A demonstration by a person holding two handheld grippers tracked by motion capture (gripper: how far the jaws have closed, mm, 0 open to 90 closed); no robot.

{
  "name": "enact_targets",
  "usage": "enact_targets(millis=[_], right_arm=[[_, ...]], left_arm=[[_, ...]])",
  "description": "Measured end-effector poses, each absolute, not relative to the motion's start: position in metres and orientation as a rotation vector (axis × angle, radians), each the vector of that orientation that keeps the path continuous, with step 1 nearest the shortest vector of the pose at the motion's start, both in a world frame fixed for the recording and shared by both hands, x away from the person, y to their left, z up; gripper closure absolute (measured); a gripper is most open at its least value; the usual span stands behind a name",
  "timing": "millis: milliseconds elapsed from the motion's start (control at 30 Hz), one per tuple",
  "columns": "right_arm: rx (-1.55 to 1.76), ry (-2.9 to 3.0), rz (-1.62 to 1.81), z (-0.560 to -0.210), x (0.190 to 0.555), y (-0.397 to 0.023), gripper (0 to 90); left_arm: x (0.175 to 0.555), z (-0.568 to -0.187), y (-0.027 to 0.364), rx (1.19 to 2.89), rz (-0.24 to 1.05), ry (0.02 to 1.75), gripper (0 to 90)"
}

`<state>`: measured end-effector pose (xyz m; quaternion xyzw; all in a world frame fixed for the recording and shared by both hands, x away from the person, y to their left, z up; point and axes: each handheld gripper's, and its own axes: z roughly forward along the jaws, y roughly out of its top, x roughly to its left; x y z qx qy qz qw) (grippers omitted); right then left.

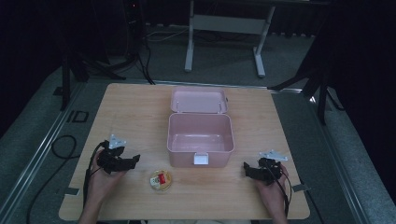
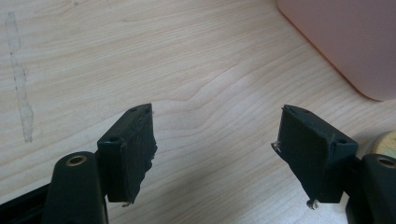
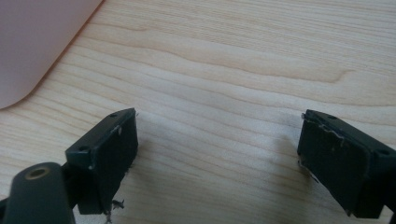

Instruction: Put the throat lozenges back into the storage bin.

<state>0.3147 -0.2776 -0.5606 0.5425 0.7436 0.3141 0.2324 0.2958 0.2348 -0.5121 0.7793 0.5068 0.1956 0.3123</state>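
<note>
Both tongs spread and empty: left tongs [image 1: 122, 160] lie just left of the small round item [image 1: 160, 180] on the bench [image 1: 140, 107], nearer than right tongs [image 1: 261, 171]; open box [image 1: 201, 140] between.

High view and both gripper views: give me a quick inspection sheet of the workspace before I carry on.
Surface: wooden table, pale streak mark on the wood.
Job's things: pink box, lid open and hinged back, inside looks empty; white latch at its front.
Small round item, yellowish with a red part, lies in front of the box, towards the left.
Clutter: nothing seen.
Grippers: left gripper open, holding nothing; right gripper open, holding nothing.
Cables: black cable loops off the table's left side.
Surroundings: dark room, grey desk frame behind, stands either side.
</note>
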Motion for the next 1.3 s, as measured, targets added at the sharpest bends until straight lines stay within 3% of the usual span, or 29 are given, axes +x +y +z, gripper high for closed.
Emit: enact_targets(millis=[1300], right_arm=[[1.488,2.045,0.864,-0.561,0.315,-0.278,12.0]], left_arm=[[0.294,-0.475,0.216,2.329,0.459,1.195,27.9]])
